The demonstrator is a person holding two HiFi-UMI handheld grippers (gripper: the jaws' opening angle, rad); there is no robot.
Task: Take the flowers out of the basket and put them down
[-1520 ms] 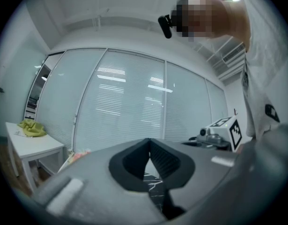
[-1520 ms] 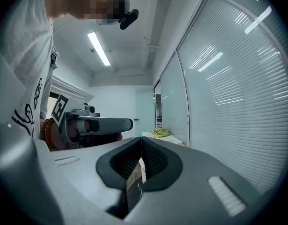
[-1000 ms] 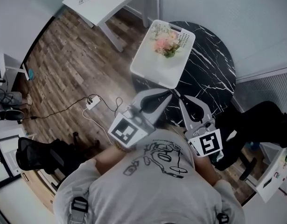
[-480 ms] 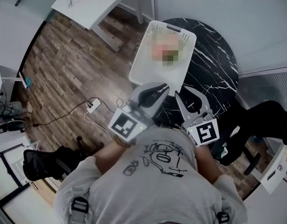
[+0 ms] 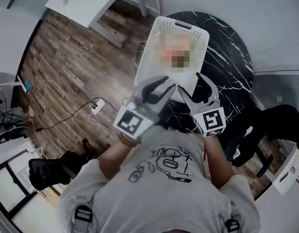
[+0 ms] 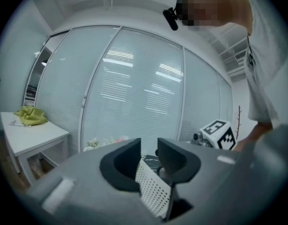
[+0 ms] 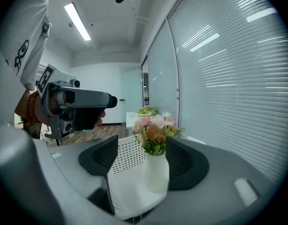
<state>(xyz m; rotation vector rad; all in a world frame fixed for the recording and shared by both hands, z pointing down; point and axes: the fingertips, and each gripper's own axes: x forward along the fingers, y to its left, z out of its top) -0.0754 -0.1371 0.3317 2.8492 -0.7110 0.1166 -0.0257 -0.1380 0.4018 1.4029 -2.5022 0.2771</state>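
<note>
Risk first, from the head view. The left gripper and right gripper hang side by side at the near wall of the white basket. The basket stands on a black marble table, and its left side seems to overhang the edge. Both pairs of jaws have just been opening and hold nothing. The flowers lie beyond the fingertips, toward the basket's far end, and a blur patch covers them in this view. A nudge against the near wall would probably slide so light a basket, perhaps off the table.

Left gripper view. The jaws stand a narrow gap apart. The basket's perforated wall shows in that gap, just ahead and below, but it is not pinched. Closing here would likely catch the wall rather than the flowers, which appear small, ahead and to the left.

Right gripper view. The jaws stand wider and frame the flowers, which are ahead and untouched. They are pink, peach and cream blooms with green leaves, standing upright in a small white vase on the basket floor. The bunch looks top-heavy. Gripping only the blooms might pull them loose or tip the vase, and the smooth vase might slip.
</note>
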